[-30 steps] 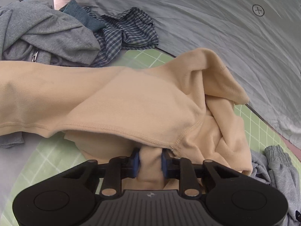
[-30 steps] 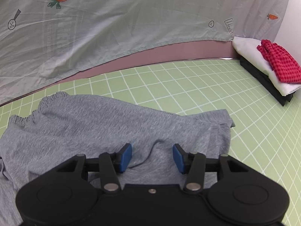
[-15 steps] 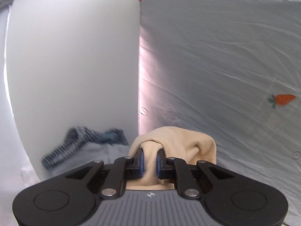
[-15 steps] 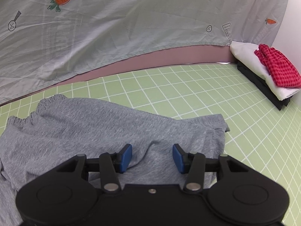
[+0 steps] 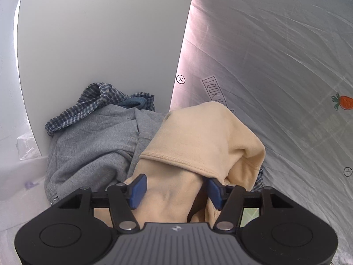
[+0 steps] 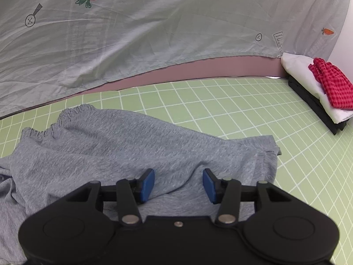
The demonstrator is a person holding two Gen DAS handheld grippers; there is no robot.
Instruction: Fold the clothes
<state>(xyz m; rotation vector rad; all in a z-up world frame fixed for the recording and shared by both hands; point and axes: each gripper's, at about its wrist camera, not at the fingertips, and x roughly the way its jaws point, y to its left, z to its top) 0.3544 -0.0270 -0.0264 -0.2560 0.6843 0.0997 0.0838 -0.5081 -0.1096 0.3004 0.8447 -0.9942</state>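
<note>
Here the left gripper (image 5: pixel 175 191) has its blue pads (image 5: pixel 138 190) spread wide, with a fold of the beige garment (image 5: pixel 205 141) lying loose between them; the fabric bulges up over the gap and hides part of the right-hand pad, but neither pad pinches it. The beige garment is heaped just ahead of the fingers, its stitched hem running across the middle of the heap. To its left it rests against a grey sweatshirt (image 5: pixel 92 141), and behind that a blue checked shirt (image 5: pixel 88 101) is bunched against a white panel (image 5: pixel 99 33). A pale sheet printed with carrots (image 5: pixel 275 66) rises on the right. The right gripper (image 6: pixel 178 185) likewise stands open, its pads (image 6: pixel 146 184) apart and hovering just above a pair of grey shorts (image 6: pixel 132 145), gripping nothing. The shorts lie spread on the green grid mat (image 6: pixel 231 101), elastic waistband toward the far left. At the mat's far right corner a red checked cloth (image 6: pixel 331 84) sits atop a folded white item (image 6: pixel 302 75) on a black stack.
</note>
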